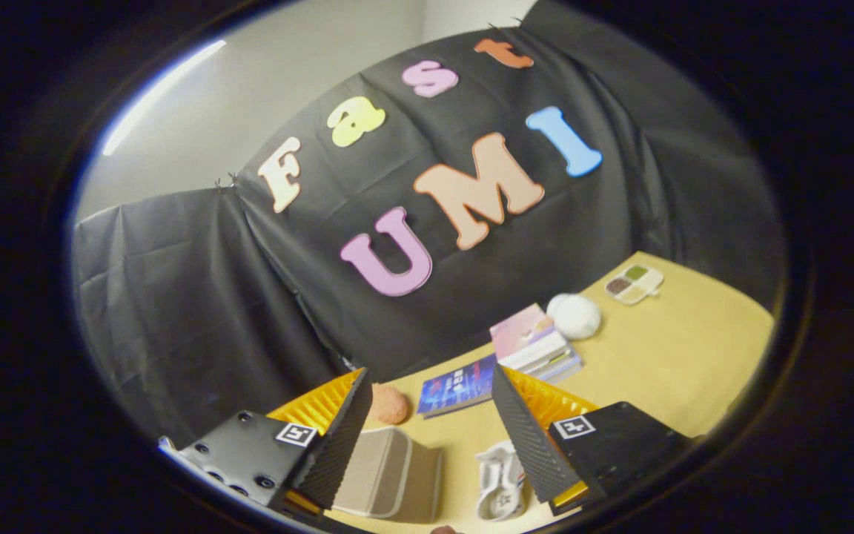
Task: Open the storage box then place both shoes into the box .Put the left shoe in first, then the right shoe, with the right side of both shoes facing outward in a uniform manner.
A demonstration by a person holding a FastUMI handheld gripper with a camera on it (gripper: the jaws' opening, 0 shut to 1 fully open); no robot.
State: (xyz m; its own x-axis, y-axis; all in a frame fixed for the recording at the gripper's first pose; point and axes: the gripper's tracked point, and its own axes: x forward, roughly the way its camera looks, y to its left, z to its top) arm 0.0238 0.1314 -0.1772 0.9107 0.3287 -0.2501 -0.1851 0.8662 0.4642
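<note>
1. Jaws of the gripper (427, 437) stand wide apart, gripping nothing; neither finger touches any object. Camera is tilted, so the counter (664, 356) slopes across the view.
2. Storage box (390, 475), a beige fabric one with a lighter trim, sits on the counter low between the fingers, nearer the left one. Whether its lid is open or shut cannot be told from this angle.
3. White shoe (500, 482) lies on the counter just beside the inner edge of the right finger, apart from the storage box, with bare counter between them. Small coloured marks on its side; which shoe of the pair it is cannot be told.
4. Orange-pink fuzzy ball (388, 404) rests on the counter just beyond the left fingertip, behind the storage box.
5. Blue book (457, 386) lies flat between the fingertips, farther out.
6. Stack of books (538, 345), pink cover on top, sits beyond the right fingertip, next to the blue book.
7. White fluffy ball (575, 315) is touching or nearly touching the far side of the stack.
8. Compartment tray (634, 283) holding brown and green contents lies farther along the counter, near the booth wall.
</note>
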